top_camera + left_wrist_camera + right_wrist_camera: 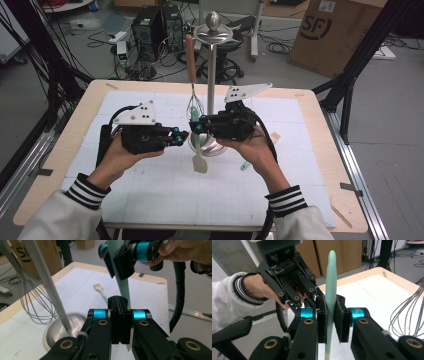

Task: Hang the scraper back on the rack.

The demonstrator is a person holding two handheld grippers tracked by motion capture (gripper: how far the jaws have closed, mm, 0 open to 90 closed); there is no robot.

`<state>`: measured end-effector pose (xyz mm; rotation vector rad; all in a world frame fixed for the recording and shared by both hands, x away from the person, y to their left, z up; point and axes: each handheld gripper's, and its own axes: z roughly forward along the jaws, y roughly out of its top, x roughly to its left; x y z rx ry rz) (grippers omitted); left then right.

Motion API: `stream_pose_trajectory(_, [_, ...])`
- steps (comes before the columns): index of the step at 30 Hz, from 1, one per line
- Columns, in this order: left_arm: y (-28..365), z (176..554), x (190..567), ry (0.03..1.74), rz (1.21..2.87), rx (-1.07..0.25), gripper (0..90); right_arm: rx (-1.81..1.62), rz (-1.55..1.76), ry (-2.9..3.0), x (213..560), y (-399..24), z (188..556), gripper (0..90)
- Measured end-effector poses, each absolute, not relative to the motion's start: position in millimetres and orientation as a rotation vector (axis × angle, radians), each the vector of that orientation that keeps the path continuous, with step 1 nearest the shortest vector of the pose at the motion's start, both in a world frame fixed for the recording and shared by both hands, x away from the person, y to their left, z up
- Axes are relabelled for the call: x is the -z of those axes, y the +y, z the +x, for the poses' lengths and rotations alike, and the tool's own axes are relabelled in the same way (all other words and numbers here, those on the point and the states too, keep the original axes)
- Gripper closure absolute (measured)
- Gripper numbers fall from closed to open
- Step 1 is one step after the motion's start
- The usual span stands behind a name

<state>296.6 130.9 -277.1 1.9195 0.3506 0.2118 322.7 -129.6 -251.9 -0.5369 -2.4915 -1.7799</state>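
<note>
Clamping the mint-green spatula point(331, 285) upright beside the utensil stand point(212, 75), the right gripper point(330, 322) holds its handle while the left gripper point(121, 322), shut, pinches lower down; hanging it comes next, I judge.

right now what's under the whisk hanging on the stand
The stand's round metal base sits under the whisk, on the white mat. The left gripper covers the base's near rim.
</note>
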Motion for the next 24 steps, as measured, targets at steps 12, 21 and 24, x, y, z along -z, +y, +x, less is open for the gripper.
stream_pose_trajectory(12, [141, 299, 285, 0.384, 1.932, -0.17, 80.7, 1.77, -0.544, -2.493, 248, -136, 323, 82.1])
stream_pose_trajectory(21, [153, 301, 291, 0.4, 1.919, -0.182, 57.0, 1.78, -0.531, -2.505, 242, -143, 326, 82.1])
stream_pose_trajectory(24, [157, 300, 292, 0.4, 1.917, -0.183, 47.1, 1.782, -0.534, -2.507, 239, -146, 328, 82.1])
